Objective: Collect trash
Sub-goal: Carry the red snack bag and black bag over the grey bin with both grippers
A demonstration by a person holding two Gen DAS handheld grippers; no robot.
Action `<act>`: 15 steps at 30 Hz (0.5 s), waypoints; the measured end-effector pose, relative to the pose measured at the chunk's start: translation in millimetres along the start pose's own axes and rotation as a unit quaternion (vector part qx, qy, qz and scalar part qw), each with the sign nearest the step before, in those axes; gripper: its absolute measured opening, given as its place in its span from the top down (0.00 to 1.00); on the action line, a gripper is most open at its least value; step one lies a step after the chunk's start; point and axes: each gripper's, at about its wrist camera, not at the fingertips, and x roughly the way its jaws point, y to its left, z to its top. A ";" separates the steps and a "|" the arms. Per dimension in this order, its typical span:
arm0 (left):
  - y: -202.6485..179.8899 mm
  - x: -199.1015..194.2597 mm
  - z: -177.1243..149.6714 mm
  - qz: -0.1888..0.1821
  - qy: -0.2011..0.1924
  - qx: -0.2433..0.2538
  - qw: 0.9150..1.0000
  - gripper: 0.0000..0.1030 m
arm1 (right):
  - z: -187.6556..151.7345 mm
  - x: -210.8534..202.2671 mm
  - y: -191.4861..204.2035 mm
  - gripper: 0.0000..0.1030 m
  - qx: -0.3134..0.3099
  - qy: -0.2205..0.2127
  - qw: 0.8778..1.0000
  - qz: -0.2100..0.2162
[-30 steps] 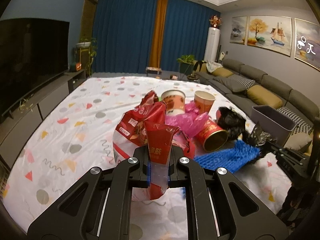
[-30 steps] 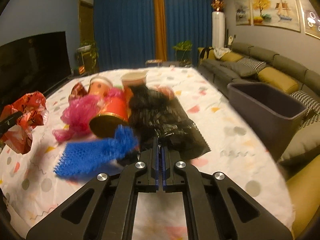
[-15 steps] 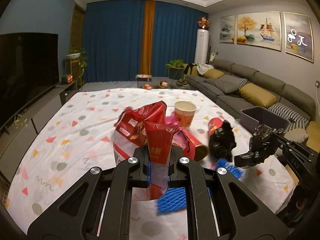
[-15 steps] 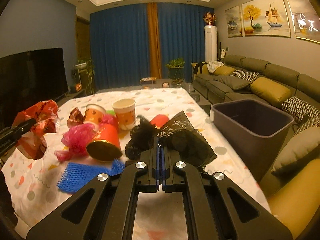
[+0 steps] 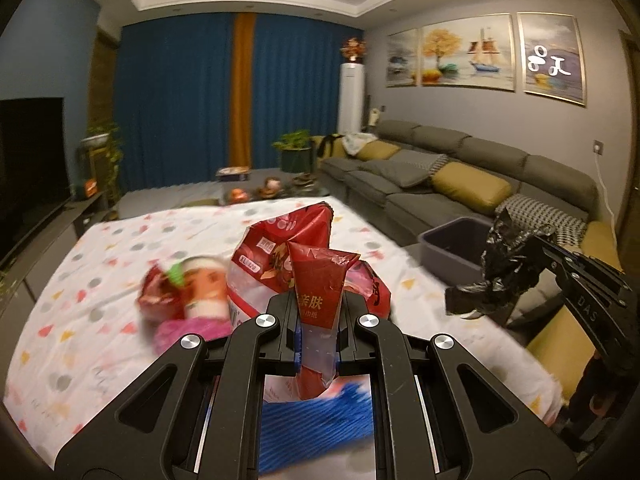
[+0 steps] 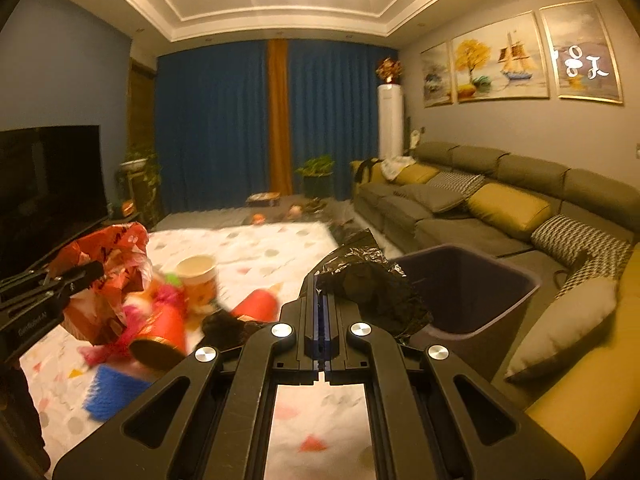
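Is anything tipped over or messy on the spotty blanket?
Yes. A red cardboard tube lies on its side among crumpled pink plastic, beside an upright paper cup. A blue mesh sleeve sprawls flat on the spotted sheet.

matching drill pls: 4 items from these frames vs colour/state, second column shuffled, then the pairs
Items:
1. snack wrapper
2. crumpled plastic bag
3. trash bin
4. mesh sleeve

Colour/state:
A. blue, lying on the patterned cloth
B. red, pinched in the left claw
C. dark, open-topped, standing beside the sofa
D. black, pinched in the right claw

Pairs: 1-B, 2-D, 3-C, 4-A
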 end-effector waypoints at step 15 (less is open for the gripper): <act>-104.2 80.1 43.9 -0.102 -0.016 0.030 0.994 0.91 | 27.3 30.5 -92.9 0.98 0.022 -0.043 0.993 -0.110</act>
